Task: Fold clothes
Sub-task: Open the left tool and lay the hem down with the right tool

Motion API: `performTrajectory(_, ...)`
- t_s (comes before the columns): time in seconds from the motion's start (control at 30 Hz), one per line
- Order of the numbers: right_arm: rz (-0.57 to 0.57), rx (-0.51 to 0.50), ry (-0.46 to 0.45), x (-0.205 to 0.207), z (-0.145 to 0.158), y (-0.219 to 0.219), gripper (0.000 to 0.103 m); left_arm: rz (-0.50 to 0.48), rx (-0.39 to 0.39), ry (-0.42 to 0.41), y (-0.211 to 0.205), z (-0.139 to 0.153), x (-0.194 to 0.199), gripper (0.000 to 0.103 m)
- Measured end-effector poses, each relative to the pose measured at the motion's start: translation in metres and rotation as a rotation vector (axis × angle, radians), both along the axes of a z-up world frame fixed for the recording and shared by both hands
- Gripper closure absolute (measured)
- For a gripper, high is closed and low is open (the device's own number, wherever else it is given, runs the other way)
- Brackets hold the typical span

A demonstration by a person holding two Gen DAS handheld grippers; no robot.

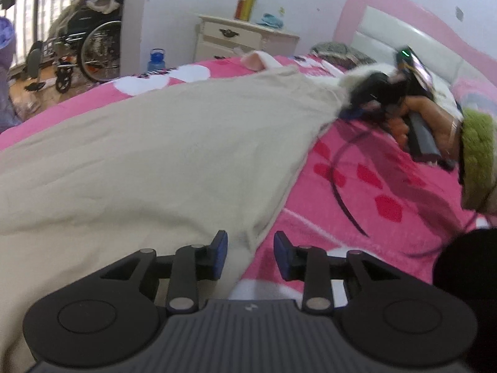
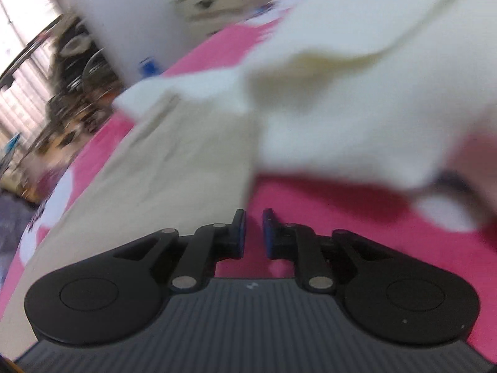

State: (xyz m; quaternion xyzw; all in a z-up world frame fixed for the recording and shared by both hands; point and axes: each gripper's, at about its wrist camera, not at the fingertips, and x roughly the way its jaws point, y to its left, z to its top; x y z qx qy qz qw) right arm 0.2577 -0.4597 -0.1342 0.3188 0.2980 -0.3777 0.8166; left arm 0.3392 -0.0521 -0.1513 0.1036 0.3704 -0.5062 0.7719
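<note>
Left hand-held gripper (image 1: 250, 255) gapes empty — cream garment (image 1: 149, 143) edge just ahead.

Both wrist views low over bed (image 1: 357, 186), sharing nightstand (image 1: 245, 35).

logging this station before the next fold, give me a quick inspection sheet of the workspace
surface: bed with pink patterned bedspread, mostly covered by cloth
job's things: cream garment spread across the bed, one end lifted off it near the right gripper
clutter: folded dark cloth by the headboard
grippers: left gripper open, over the garment's edge; right gripper narrowly open, nothing between its pads
cables: black cable looping over the bedspread
surroundings: nightstand with bottles, blue bottle, wheelchair near the window
</note>
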Motion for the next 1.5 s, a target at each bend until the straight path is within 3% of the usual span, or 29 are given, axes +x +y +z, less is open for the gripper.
performTrajectory(0.13,0.073,-0.125,-0.020,-0.037,0.057,0.020,0.090,0.059,-0.025,0.003,0.019,0.011,0.002,0.065)
performTrajectory(0.3,0.151,-0.358,-0.096,-0.098,0.178,0.055,0.090,0.138,-0.031,0.030,0.053,0.020,0.000,0.064)
performTrajectory(0.4,0.258,-0.555,-0.085,-0.122,0.248,0.095,0.090,0.174,-0.020,0.056,0.073,0.021,-0.002,0.061)
performTrajectory(0.5,0.424,-0.662,-0.046,-0.127,0.284,0.138,0.078,0.210,-0.009,0.082,0.092,0.021,-0.005,0.056)
performTrajectory(0.63,0.660,-0.519,-0.036,-0.098,0.247,0.175,0.075,0.258,0.006,0.117,0.118,0.023,-0.008,0.053)
performTrajectory(0.77,0.829,-0.109,-0.061,-0.043,0.152,0.204,0.075,0.306,0.021,0.152,0.143,0.022,-0.010,0.051)
performTrajectory(0.87,0.855,0.195,-0.045,-0.002,0.080,0.224,0.075,0.356,0.028,0.174,0.152,0.009,-0.011,0.051)
performTrajectory(1.03,0.690,0.604,-0.097,0.023,0.006,0.235,0.075,0.360,0.055,0.153,0.147,-0.007,-0.013,0.051)
performTrajectory(1.23,0.564,0.798,-0.078,0.033,-0.034,0.249,0.073,0.327,0.053,0.073,0.128,-0.013,-0.016,0.044)
performTrajectory(1.37,0.526,0.871,-0.099,0.030,-0.041,0.251,0.073,0.348,0.001,0.110,0.129,-0.014,-0.009,0.045)
performTrajectory(1.5,0.469,0.940,-0.123,0.019,-0.046,0.244,0.071,0.366,-0.099,0.180,0.137,-0.005,0.004,0.049)
